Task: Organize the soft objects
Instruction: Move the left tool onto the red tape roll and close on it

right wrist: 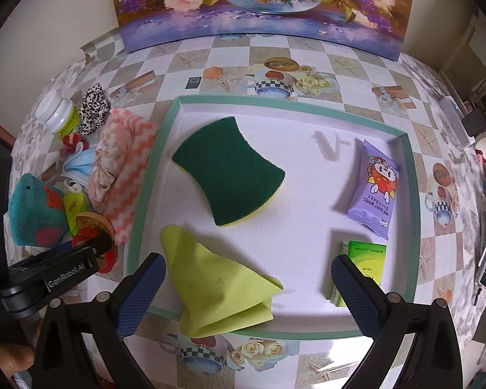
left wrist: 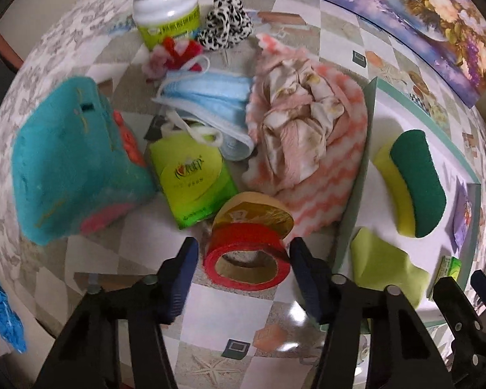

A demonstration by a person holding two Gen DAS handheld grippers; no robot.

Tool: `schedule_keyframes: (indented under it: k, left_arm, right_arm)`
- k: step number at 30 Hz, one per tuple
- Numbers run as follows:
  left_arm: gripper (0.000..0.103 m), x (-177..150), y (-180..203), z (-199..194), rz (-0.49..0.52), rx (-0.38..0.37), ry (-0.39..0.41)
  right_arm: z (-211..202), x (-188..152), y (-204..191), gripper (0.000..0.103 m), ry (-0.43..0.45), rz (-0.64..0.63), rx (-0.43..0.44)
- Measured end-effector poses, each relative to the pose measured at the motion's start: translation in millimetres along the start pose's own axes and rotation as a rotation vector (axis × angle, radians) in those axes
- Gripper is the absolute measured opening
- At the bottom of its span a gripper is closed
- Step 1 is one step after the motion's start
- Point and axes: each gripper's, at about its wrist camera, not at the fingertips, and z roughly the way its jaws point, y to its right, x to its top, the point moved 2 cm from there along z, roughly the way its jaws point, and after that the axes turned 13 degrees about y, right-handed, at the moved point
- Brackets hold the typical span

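Two blue pads of the left claw [left wrist: 243, 259] straddling the red tape roll [left wrist: 247, 259], parted, not yet pressing; soft pile just beyond on the checkered table [left wrist: 226, 304]. Right claw [right wrist: 248, 295] spread wide, empty, over the yellow cloth [right wrist: 217, 285] in the tray [right wrist: 145, 175].

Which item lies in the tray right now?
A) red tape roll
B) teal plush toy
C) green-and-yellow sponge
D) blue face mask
C: the green-and-yellow sponge lies on the white floor of the tray, while the blue face mask, the red tape roll and the teal plush toy all sit on the table outside the tray's left wall.
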Motion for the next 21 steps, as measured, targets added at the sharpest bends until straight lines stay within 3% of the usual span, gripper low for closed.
schedule_keyframes:
  k: [11, 21]
  left_arm:
    - [0.055, 0, -3, 0, -0.017, -0.022, 0.008]
    - [0.055, 16, -3, -31, -0.036, -0.053, 0.092]
  right_arm:
    - [5, -2, -2, 0.103, -0.013, -0.006, -0.008]
    - [-1, 4, -6, 0.103, 0.023, -0.008, -0.001]
